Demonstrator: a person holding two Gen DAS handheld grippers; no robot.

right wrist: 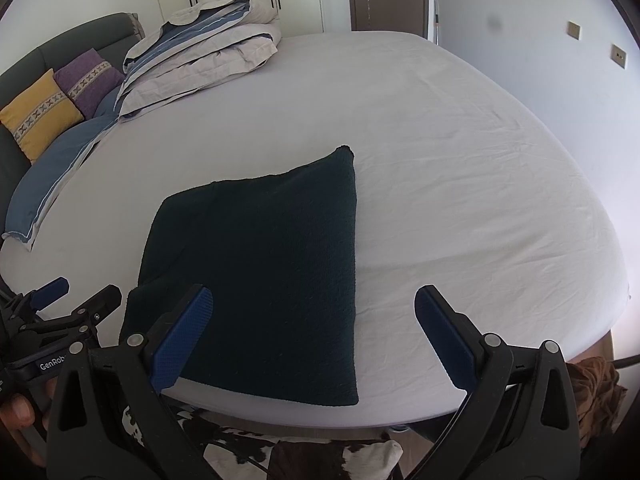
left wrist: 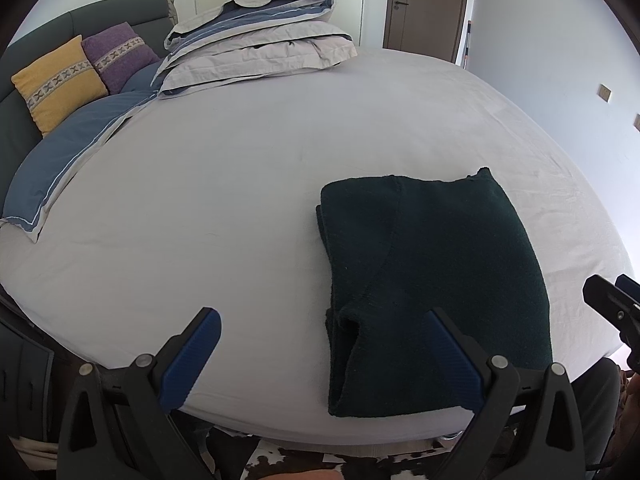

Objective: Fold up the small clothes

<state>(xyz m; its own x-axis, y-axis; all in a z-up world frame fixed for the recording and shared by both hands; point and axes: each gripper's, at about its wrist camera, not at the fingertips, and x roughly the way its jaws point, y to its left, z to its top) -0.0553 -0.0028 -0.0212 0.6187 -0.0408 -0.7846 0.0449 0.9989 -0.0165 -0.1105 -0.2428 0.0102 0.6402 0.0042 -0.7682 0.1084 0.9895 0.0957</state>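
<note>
So the dark green garment (right wrist: 264,276) sits folded near the front edge of the bed (right wrist: 460,184), long axis running away from both grippers, straddled by the left gripper (left wrist: 324,352) and right gripper (right wrist: 314,326), both wide open and empty.

garment (left wrist: 432,280) on bed (left wrist: 240,200) near edge | duvet (left wrist: 264,40) behind | cushions (left wrist: 60,80) far left

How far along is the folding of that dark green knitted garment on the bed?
Looks done: the dark green knitted garment lies flat as a layered rectangle near the front edge of the pale grey bedsheet. In hand: nothing; the left hand-held gripper and right hand-held gripper are both open and empty. Left: perhaps another fold or putting it away; no other small clothes show.
</note>
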